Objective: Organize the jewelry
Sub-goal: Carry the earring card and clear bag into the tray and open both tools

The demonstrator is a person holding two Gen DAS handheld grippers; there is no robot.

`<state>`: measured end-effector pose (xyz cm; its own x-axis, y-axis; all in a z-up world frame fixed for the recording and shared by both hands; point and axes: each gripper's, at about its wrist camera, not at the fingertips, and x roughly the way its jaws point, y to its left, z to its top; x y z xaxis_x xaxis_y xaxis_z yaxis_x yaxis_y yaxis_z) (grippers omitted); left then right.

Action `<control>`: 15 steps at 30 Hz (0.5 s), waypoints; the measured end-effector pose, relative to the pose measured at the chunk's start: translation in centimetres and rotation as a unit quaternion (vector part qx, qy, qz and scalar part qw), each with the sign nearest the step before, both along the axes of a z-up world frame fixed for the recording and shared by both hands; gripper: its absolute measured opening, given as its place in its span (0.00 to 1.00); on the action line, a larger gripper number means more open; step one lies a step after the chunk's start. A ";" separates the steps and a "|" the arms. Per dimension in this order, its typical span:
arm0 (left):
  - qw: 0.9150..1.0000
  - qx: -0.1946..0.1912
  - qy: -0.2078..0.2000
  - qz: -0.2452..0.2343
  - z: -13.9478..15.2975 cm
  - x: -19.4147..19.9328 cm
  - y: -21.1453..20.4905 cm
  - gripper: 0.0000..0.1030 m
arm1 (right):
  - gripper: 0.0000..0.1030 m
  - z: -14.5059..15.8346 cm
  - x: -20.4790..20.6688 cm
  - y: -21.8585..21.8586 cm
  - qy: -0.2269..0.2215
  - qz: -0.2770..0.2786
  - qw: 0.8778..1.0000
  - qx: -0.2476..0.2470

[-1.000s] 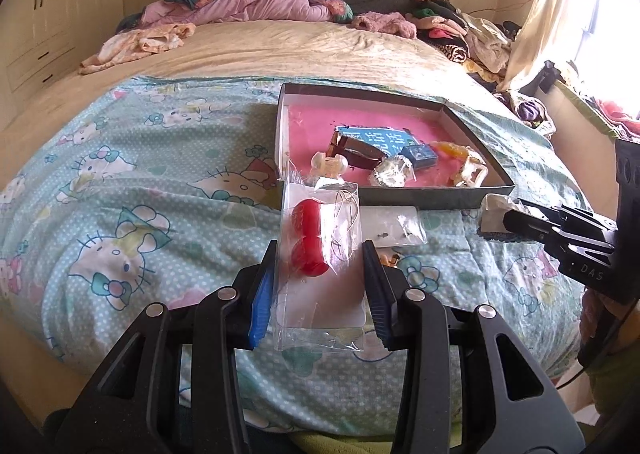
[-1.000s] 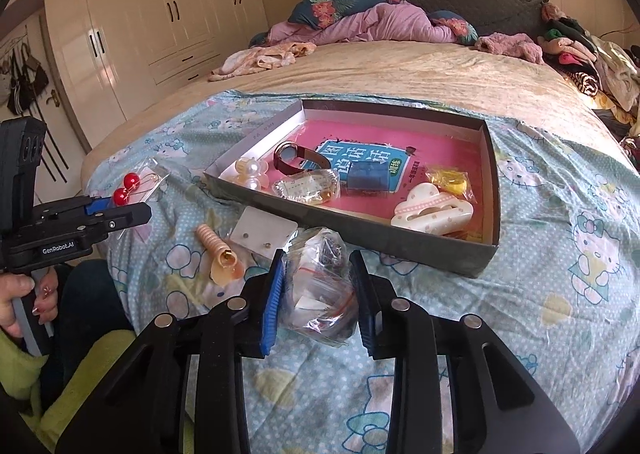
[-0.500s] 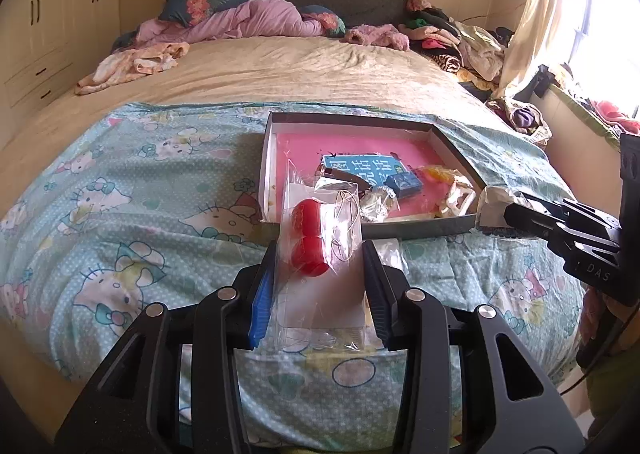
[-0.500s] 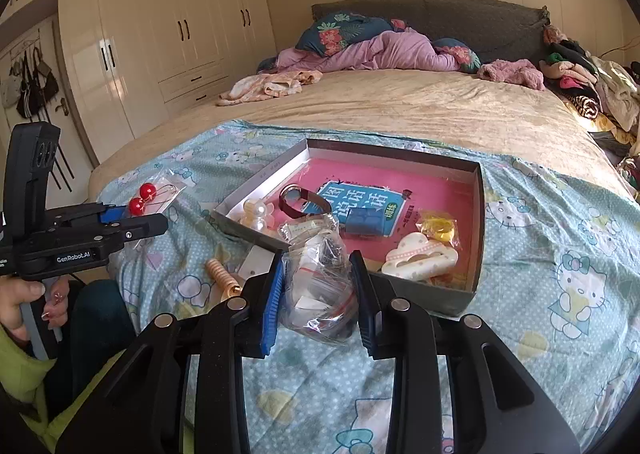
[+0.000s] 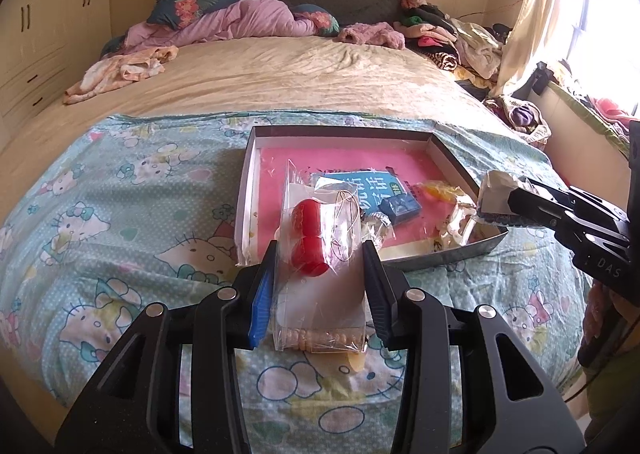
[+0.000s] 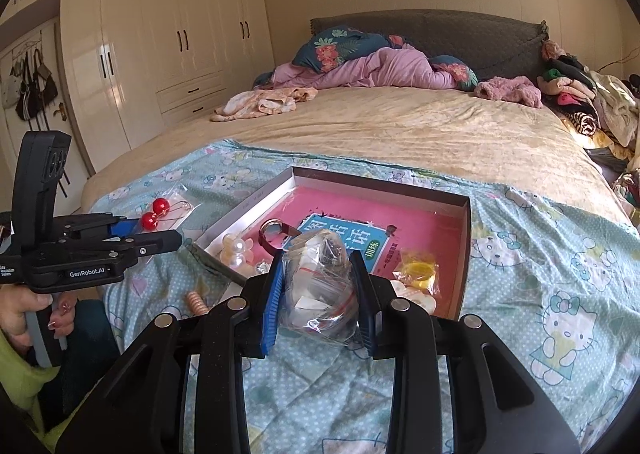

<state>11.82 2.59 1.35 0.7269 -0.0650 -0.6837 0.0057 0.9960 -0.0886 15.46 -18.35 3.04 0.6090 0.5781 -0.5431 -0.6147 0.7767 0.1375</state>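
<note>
The left tongs [image 5: 320, 286] are closed partway on a clear packet of red bead earrings [image 5: 320, 254], pinching its sides and holding it up off the bed, just in front of the near left corner of the open box [image 5: 246, 189]. The right tongs [image 6: 318, 298] are likewise closed partway on a crumpled clear zip bag [image 6: 320, 294] with small dark pieces inside, carried in the air just short of the box's near edge. A hand [image 6: 24, 318] grips the left tool's handle at the bed's near side.

On the cartoon-cat blanket [image 5: 120, 213] in front of the box lies a ribbed peach hair coil [image 6: 196, 302]. Inside the box, on its pink lining, sit a blue printed card [image 6: 344, 234], a small blue box [image 5: 400, 207], a dark ring-shaped piece [image 6: 274, 232], a pearly clip [image 6: 236, 250], a yellow packet [image 6: 418, 266] and a white hair claw [image 5: 460, 223].

Beyond the box stretch the beige bedspread [image 5: 280, 77], a pink quilt [image 5: 240, 19] and a heap of clothes [image 5: 452, 37] by the headboard
</note>
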 end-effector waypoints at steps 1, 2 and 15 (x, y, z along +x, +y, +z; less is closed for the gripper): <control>1.000 0.000 0.001 0.000 -0.1 0.3 0.0 0.31 | 0.29 -0.1 0.3 0.0 0.000 -0.001 1.000 0.000; 1.000 -0.001 0.002 -0.001 -0.2 0.8 -0.1 0.31 | 0.29 -0.2 0.7 0.0 0.001 -0.003 1.000 -0.001; 0.999 -0.001 0.034 -0.017 -2.5 6.1 -1.3 0.31 | 0.29 -3.5 6.2 0.1 0.032 -0.033 0.999 -0.011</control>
